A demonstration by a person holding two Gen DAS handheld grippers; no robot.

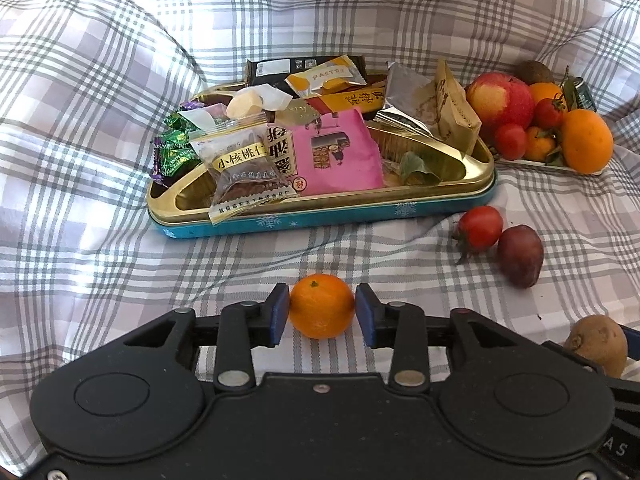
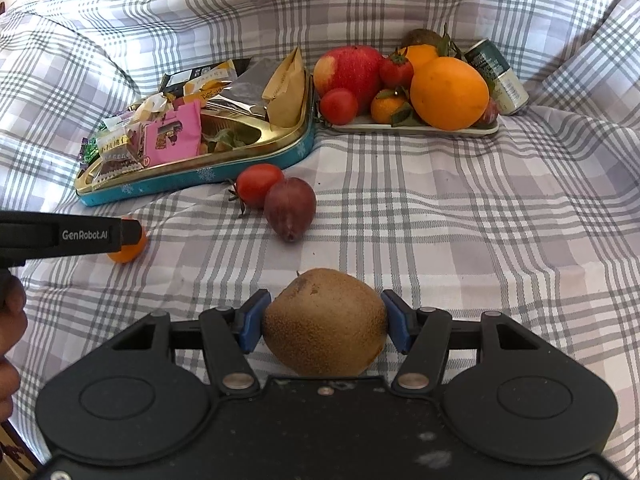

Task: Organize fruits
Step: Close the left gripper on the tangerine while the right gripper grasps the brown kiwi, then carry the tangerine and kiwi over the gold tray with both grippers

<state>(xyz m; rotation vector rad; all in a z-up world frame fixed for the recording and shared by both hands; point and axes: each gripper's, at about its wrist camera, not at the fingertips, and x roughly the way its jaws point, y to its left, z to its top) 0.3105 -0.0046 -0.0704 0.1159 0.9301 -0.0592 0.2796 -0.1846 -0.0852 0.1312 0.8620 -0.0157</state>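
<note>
The left gripper [image 1: 322,308] sits low in the centre of the left wrist view with its blue pads [image 1: 280,308] pressed against both sides of a small mandarin [image 1: 321,306], so it is clamped on that fruit. In the right wrist view the same mandarin [image 2: 128,250] peeks out at the left edge, half hidden behind the black finger of the left gripper [image 2: 132,232].

The right gripper [image 2: 324,322] is closed on a brown kiwi [image 2: 325,322] at the lower centre of its own view, a blue pad touching each flank. That kiwi [image 1: 598,344] also shows at the lower right edge of the left wrist view.

Everything rests on a grey-and-white checked cloth [image 2: 460,220]. In the middle of the right wrist view a cherry tomato [image 2: 258,184] and a dark red plum-like fruit [image 2: 290,208] lie touching each other, just in front of a gold tin with a teal rim [image 2: 192,178] at the centre left, which is heaped with snack packets [image 2: 172,132].

Beside the tin, in the upper right, a white tray [image 2: 416,130] carries a red apple [image 2: 350,72], a large orange [image 2: 450,94], a smaller orange behind it, a strawberry, a tomato, a leafy mandarin and another kiwi at the back. A green drinks can [image 2: 498,76] lies tilted just to the right of the tray.
</note>
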